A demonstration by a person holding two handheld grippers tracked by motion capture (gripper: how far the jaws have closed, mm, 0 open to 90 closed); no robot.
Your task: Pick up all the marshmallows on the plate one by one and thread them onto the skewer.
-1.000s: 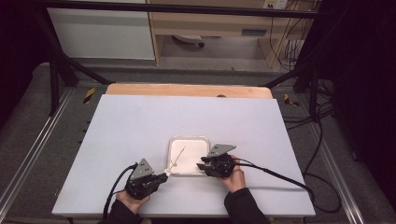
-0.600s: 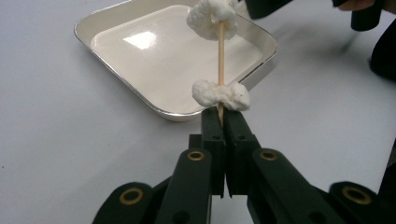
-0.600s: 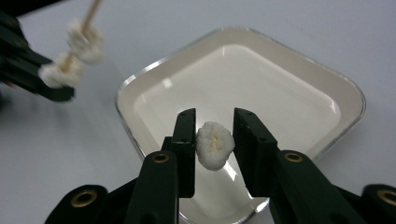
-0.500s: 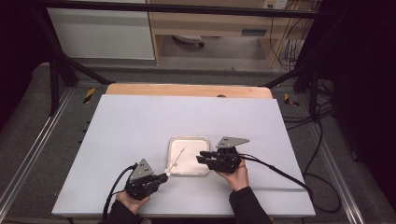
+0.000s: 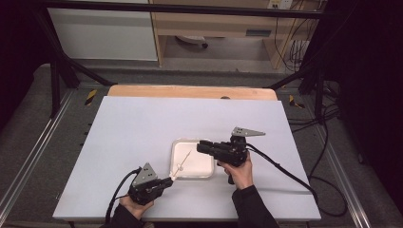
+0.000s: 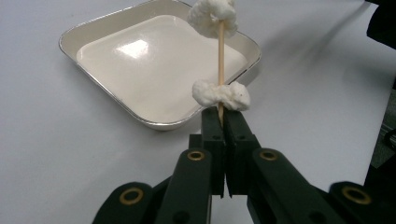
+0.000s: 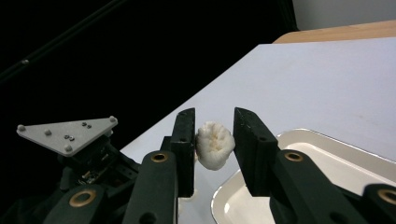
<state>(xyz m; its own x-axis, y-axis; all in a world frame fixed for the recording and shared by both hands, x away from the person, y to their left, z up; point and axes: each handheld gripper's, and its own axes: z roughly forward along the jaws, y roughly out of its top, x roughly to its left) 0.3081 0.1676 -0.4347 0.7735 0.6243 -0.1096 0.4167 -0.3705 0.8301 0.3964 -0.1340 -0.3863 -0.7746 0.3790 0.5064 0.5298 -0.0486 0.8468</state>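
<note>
My left gripper [image 5: 168,180] [image 6: 224,116] is shut on the lower end of a thin wooden skewer [image 5: 184,163] [image 6: 221,60]. The skewer slants up over a white square tray [image 5: 172,156] [image 6: 93,84]. Two white fluffy pieces are threaded on it, one at the tip [image 6: 212,16] and one just above the jaws [image 6: 222,93]. My right gripper [image 5: 199,146] [image 7: 212,126] hovers above the tray's right side, pointing left. It is shut on a third white piece [image 7: 214,144], which sits between its two pads.
The tray [image 7: 224,191] lies on a white table top [image 5: 142,128] with a wooden strip [image 5: 190,91] along the far edge. Cables trail from both grippers toward the near and right edges. The left gripper's grey plate [image 7: 67,133] lies below the right jaws.
My right gripper has risen from the tray's right edge with the white piece between its jaws. The left gripper and skewer have stayed in place.
</note>
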